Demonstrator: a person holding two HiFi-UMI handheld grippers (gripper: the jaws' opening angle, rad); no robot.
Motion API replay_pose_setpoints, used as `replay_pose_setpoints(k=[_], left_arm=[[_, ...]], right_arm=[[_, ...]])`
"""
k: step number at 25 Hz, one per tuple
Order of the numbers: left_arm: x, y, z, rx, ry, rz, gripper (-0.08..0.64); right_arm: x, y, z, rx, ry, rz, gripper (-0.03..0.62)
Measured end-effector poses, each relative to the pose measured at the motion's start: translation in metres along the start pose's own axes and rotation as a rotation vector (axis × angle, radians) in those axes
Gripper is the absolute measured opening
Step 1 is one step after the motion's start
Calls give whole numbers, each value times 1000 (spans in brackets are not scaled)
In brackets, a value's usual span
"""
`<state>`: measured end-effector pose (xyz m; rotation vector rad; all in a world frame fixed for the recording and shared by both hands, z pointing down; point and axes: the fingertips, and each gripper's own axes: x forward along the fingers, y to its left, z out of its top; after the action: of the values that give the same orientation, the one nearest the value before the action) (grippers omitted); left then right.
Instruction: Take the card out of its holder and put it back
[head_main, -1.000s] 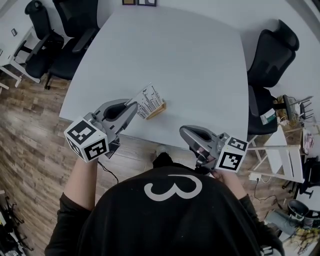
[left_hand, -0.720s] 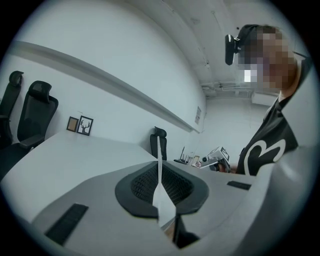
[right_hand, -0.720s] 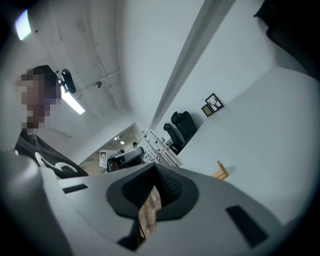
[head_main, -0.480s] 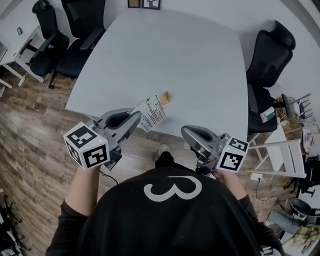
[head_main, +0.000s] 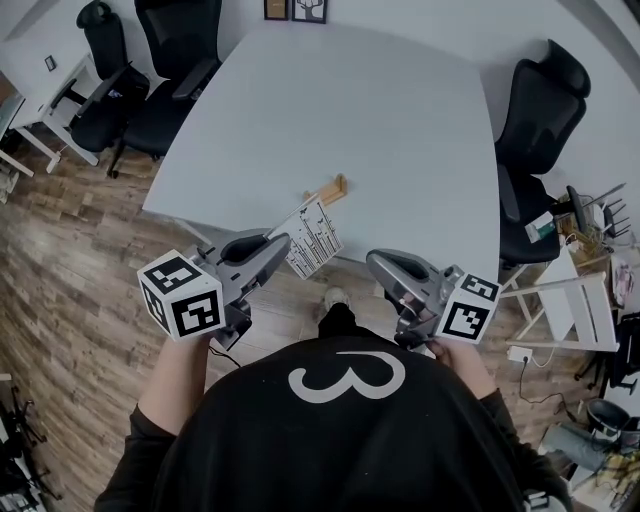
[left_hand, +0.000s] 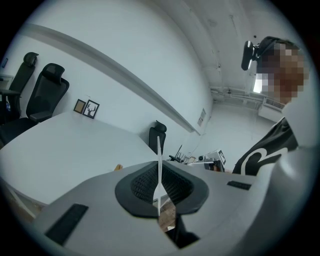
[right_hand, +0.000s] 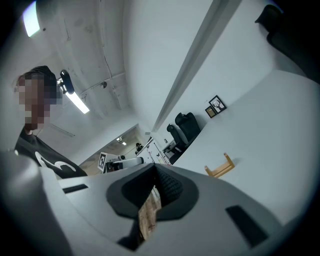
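Observation:
A white printed card (head_main: 313, 238) is pinched at its lower edge by my left gripper (head_main: 285, 242), just off the near edge of the white table (head_main: 350, 100). It hangs clear of the small wooden holder (head_main: 328, 190), which lies empty on the table a short way beyond. In the left gripper view the card (left_hand: 159, 165) stands edge-on between the shut pads of the left gripper (left_hand: 159, 190), with the holder (left_hand: 118, 168) to the left. My right gripper (head_main: 374, 263) is shut with nothing in it, off the table's near edge. The right gripper (right_hand: 154, 169) points toward the holder (right_hand: 220, 167).
Black office chairs stand at the table's right (head_main: 540, 110) and far left (head_main: 165, 50). Two small framed pictures (head_main: 298, 8) lean at the table's far edge. Wooden floor (head_main: 80, 260) lies below both grippers. A white desk with clutter (head_main: 580, 300) is at the right.
The card was standing in the holder a second ago. My left gripper has pulled it out and back toward me. The right gripper stays near my body.

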<state>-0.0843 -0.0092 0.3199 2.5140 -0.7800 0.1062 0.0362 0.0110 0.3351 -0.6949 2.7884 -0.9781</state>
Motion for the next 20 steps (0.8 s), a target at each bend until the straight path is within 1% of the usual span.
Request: replay_pose_setpoints(k=[4, 9, 12, 20], left_arm=[[-2, -1, -1, -3, 1, 7, 25], [-3, -2, 1, 18, 1, 8, 25], [-3, -2, 0, 1, -5, 2, 25], [-4, -3, 0, -15, -17, -15, 25]], right_arm=[[-3, 2, 0, -1, -4, -4, 6], [-4, 3, 1, -2, -9, -13, 6], [-5, 3, -1, 1, -11, -17, 6], [-6, 5, -3, 2, -8, -22, 6]])
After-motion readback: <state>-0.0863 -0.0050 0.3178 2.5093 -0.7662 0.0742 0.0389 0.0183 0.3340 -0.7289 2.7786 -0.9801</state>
